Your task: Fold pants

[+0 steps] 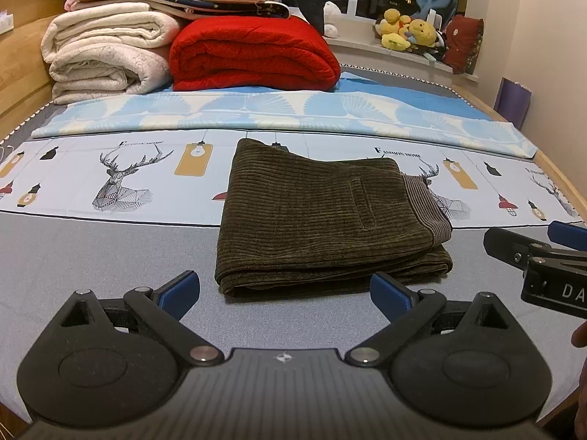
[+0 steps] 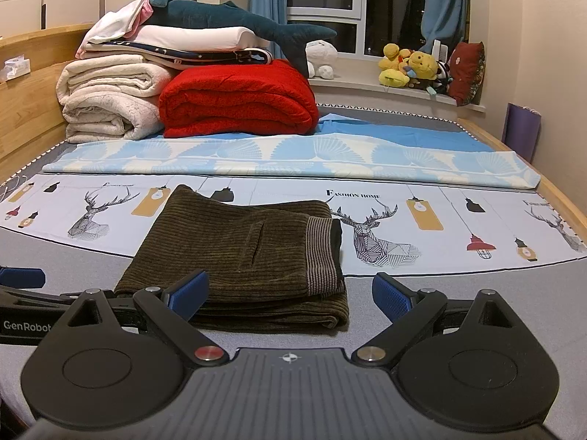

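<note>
Dark olive corduroy pants (image 1: 323, 216) lie folded into a compact rectangle on the bed, striped waistband lining showing at their right end (image 2: 323, 256). My left gripper (image 1: 284, 293) hovers just short of the fold's near edge, jaws wide open with nothing between them. My right gripper (image 2: 290, 295) is also open and empty, its left pad (image 2: 190, 293) in front of the pants' near edge. In the left wrist view the right gripper's side (image 1: 543, 256) shows at the right edge; the left gripper's side (image 2: 22, 300) shows at the left of the right wrist view.
The bed sheet (image 1: 110, 242) is grey near me and printed with deer and lamps farther back. A folded blue-patterned sheet (image 1: 275, 113) crosses the bed. Behind it stand a red blanket (image 1: 253, 55), cream blankets (image 1: 106, 55) and a plush shark (image 2: 234, 18). Wooden bed frame (image 1: 22, 73) at left.
</note>
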A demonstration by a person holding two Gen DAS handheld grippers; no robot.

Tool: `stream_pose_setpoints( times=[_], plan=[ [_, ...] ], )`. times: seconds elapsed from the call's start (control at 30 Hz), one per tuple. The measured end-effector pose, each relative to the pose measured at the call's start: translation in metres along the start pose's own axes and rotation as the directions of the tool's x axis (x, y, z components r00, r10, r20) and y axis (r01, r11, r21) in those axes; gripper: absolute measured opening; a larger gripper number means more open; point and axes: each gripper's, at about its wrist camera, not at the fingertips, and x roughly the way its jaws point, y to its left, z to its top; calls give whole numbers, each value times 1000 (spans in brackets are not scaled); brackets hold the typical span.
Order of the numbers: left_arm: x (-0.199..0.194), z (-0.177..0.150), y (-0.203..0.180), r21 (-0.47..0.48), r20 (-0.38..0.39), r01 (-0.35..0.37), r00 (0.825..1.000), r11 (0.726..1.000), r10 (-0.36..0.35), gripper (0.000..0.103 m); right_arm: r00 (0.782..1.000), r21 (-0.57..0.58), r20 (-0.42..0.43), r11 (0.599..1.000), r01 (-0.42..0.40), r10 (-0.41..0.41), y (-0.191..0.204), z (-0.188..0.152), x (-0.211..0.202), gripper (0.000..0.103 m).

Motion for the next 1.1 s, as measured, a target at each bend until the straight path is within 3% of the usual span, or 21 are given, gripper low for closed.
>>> stream_pose_setpoints(
  times=[1.1],
  plan=[
    [-1,-1,1,2,5,-6,1000,1000,6,100,1000,0,1,1000,0,0,1,0,1,96]
  ],
)
